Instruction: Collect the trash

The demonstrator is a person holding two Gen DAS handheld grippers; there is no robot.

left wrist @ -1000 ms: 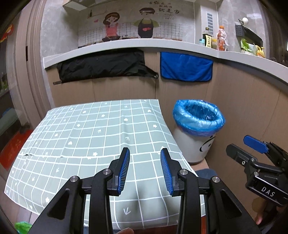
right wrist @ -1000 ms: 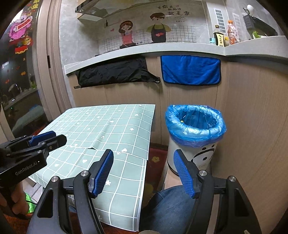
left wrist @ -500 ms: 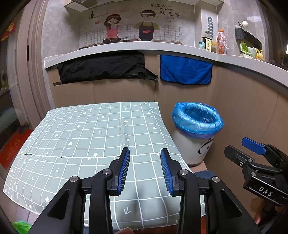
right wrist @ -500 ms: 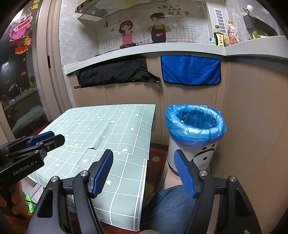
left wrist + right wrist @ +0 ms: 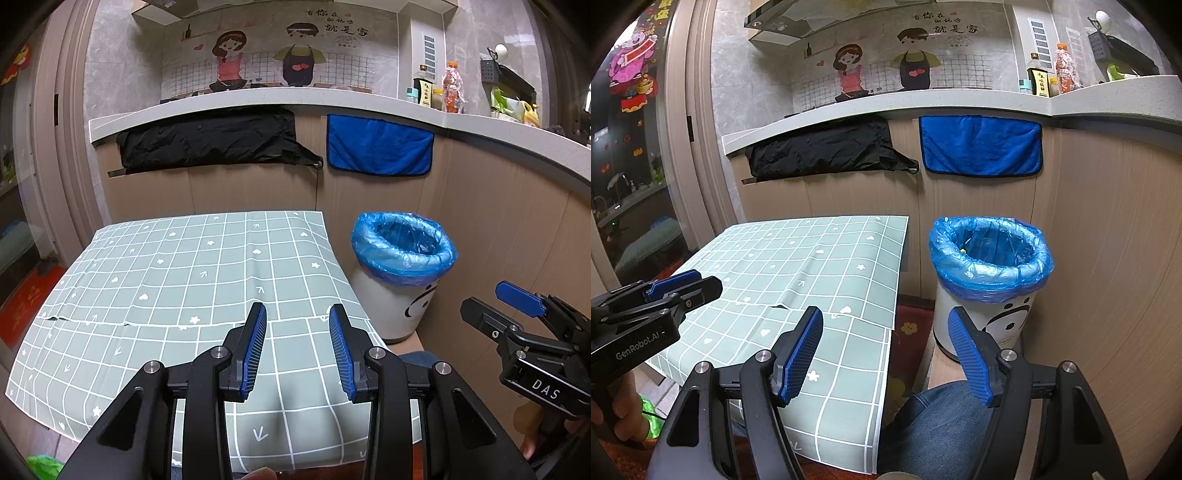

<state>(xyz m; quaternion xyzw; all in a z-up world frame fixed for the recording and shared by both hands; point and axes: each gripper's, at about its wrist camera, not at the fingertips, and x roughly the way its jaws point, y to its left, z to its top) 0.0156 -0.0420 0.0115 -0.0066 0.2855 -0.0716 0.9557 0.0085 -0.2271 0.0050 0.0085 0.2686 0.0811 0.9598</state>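
A white bin (image 5: 391, 306) (image 5: 964, 314) lined with a blue bag stands on the floor right of the table; a small yellow scrap (image 5: 963, 250) lies inside it. The table wears a green grid-patterned cloth (image 5: 184, 266) (image 5: 812, 258), and I see no loose item on it. My left gripper (image 5: 297, 312) (image 5: 683, 284) hovers over the cloth's near edge, open with nothing between its blue pads. My right gripper (image 5: 884, 314) (image 5: 517, 299) is held off the table's right corner, open wide and holding nothing, level with the bin.
A curved counter (image 5: 258, 101) runs behind, with a black cloth (image 5: 210, 142) and a blue towel (image 5: 380, 147) hung on it and bottles (image 5: 452, 90) on top. A person's jeans-clad knee (image 5: 942, 417) is below the right gripper. Something green (image 5: 650, 413) lies on the floor at lower left.
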